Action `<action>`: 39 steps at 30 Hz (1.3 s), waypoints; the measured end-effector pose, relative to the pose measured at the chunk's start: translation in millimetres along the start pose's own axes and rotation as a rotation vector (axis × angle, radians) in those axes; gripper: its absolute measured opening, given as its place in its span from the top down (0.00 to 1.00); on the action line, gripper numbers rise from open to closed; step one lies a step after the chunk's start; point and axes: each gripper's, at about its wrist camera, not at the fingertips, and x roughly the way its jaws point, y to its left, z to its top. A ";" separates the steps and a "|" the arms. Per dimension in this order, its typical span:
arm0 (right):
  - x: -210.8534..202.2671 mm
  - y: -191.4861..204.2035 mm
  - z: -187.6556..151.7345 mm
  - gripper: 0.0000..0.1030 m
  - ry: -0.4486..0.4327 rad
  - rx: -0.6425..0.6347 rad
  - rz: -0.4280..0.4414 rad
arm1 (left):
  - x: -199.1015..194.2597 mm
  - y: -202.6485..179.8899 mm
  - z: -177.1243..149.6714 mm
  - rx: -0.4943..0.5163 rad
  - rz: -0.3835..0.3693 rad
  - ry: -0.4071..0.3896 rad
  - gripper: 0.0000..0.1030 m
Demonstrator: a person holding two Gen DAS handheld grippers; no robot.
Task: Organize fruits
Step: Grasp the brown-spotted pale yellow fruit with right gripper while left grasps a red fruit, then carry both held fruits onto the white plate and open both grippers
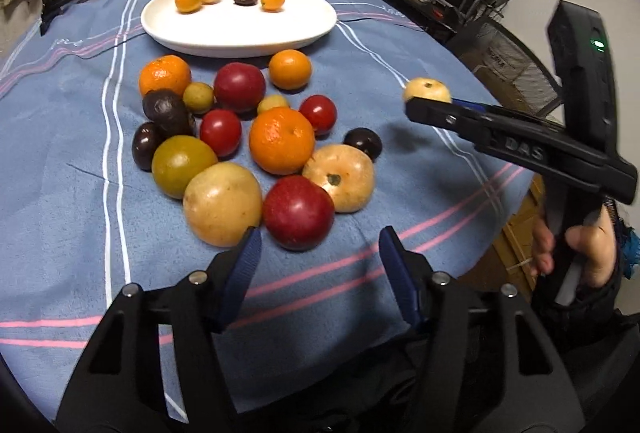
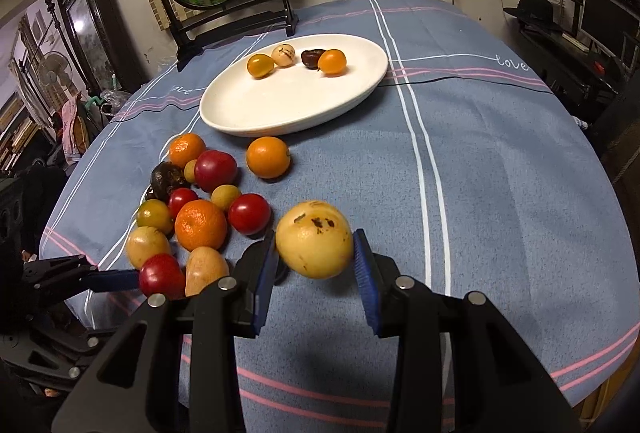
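We see a desk [image 2: 500, 161] under a blue striped cloth, with a white plate [image 2: 288, 113] carrying four small fruits at its far side and a heap of fruit [image 1: 240, 137] lying loose in front of it. Our right gripper [image 2: 314, 257] clamps a yellow fruit [image 2: 314, 239] above the cloth, right of the heap. Our left gripper [image 1: 318, 265] stands partly open and empty, just short of a red fruit [image 1: 298, 213] at the heap's near edge.

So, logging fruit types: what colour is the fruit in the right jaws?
Pale yellow fruit, dark specks; right wrist view.
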 end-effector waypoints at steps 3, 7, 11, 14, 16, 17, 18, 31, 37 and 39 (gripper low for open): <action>-1.3 0.0 -1.7 0.63 -0.001 0.000 0.012 | 6.8 -3.3 4.3 0.011 0.044 0.002 0.53; -4.8 -0.4 -2.2 0.63 -0.009 0.003 0.018 | 16.6 -4.4 6.2 0.017 0.093 0.005 0.62; -3.8 -1.8 -1.8 0.63 -0.008 0.008 0.017 | 18.7 -7.1 6.9 0.037 0.111 -0.007 0.60; -0.6 -1.0 -2.1 0.63 0.001 0.007 0.018 | 19.5 -8.2 7.3 0.052 0.118 -0.020 0.60; 1.3 0.6 -2.5 0.63 0.008 0.004 0.019 | 19.8 -9.2 7.2 0.057 0.119 -0.030 0.61; 1.5 1.6 -2.6 0.63 0.010 0.002 0.020 | 19.3 -9.2 6.9 0.055 0.116 -0.035 0.61; 1.3 3.4 -2.5 0.63 0.010 -0.002 0.021 | 18.8 -8.8 6.5 0.053 0.112 -0.039 0.61; 0.9 13.2 0.0 0.63 0.007 -0.020 0.026 | -9.2 0.3 6.4 0.016 0.103 -0.098 0.61; 1.5 16.9 5.0 0.63 0.002 -0.036 0.025 | -20.6 8.5 15.3 0.000 0.115 -0.125 0.61; 1.8 19.7 7.7 0.63 -0.001 -0.046 0.023 | -24.3 13.4 20.5 -0.013 0.113 -0.141 0.61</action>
